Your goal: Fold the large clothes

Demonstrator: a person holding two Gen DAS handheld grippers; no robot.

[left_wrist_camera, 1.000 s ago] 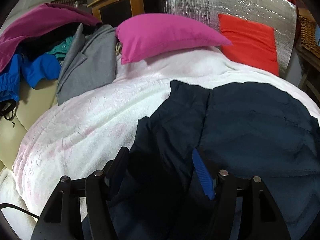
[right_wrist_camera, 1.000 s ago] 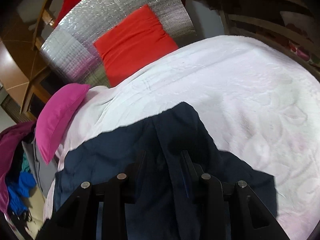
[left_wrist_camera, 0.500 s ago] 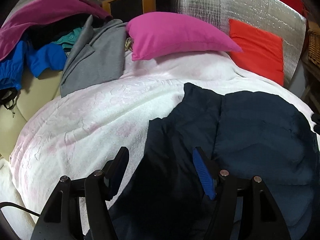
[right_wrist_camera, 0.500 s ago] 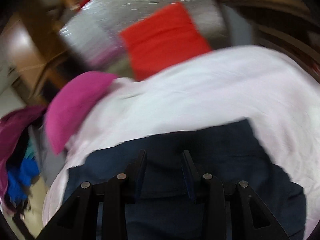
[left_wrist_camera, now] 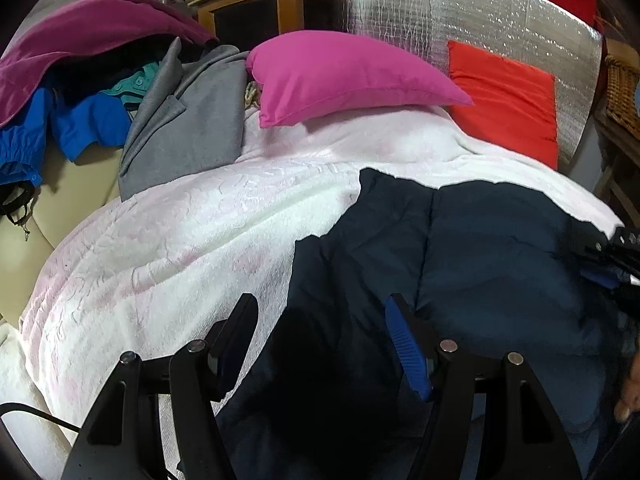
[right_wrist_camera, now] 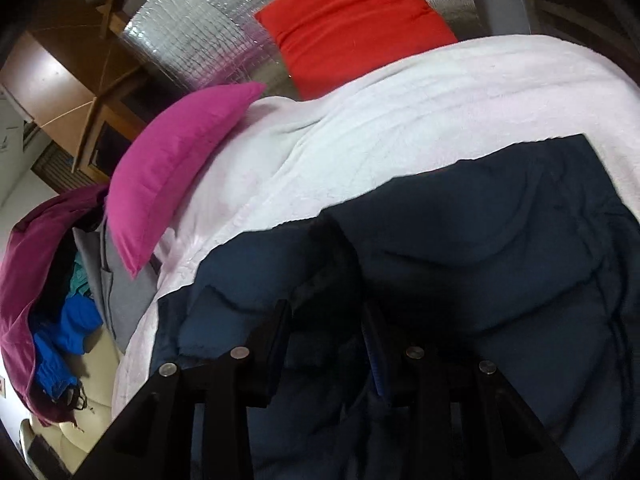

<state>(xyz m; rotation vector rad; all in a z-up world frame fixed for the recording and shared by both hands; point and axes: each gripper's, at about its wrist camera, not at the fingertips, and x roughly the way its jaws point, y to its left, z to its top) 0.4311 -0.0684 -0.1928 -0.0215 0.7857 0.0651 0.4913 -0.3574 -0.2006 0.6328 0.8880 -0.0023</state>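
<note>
Both grippers, left gripper point(left_wrist_camera: 320, 344) & right gripper point(right_wrist_camera: 326, 332), jaws now apart, let go of navy puffer jacket point(left_wrist_camera: 480, 260), which lies flatter on bed point(left_wrist_camera: 180, 248) → fold set, next fold pending.

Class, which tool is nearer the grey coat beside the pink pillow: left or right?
Left. The left tool sits at the navy jacket's edge facing the grey coat; the right tool is over the jacket's far side.

Dark navy padded jacket point(left_wrist_camera: 500, 260), spread flat and creased over white blanket point(left_wrist_camera: 200, 240)

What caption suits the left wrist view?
Open left gripper over a navy jacket spread on a white blanket, pink pillow behind.
</note>
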